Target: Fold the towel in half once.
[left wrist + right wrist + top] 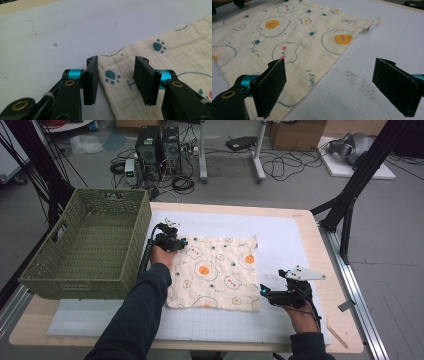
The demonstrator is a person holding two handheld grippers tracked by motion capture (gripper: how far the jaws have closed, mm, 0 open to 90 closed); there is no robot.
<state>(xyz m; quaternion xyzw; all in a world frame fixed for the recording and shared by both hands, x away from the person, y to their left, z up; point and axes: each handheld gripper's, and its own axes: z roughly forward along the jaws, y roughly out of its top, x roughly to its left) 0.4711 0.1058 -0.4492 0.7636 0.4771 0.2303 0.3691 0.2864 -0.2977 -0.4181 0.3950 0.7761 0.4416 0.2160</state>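
A cream cloth point(215, 272) printed with fried eggs and paw prints lies flat on the white mat point(280, 235). My left gripper point(182, 242) is at its far left corner. In the left gripper view the left gripper point(116, 60) stands open, with the cloth's edge point(120, 72) between the jaws and no pad pressing on it. My right gripper point(262, 292) sits by the near right corner. In the right gripper view the right gripper point(329, 62) is wide open; one jaw is over the cloth point(287, 32) and the other over bare mat.
A green woven basket point(85, 245) stands at the table's left, close beside the left hand. The wooden table edge point(330, 270) runs along the right of the mat. Cables and computer boxes lie on the floor beyond the table.
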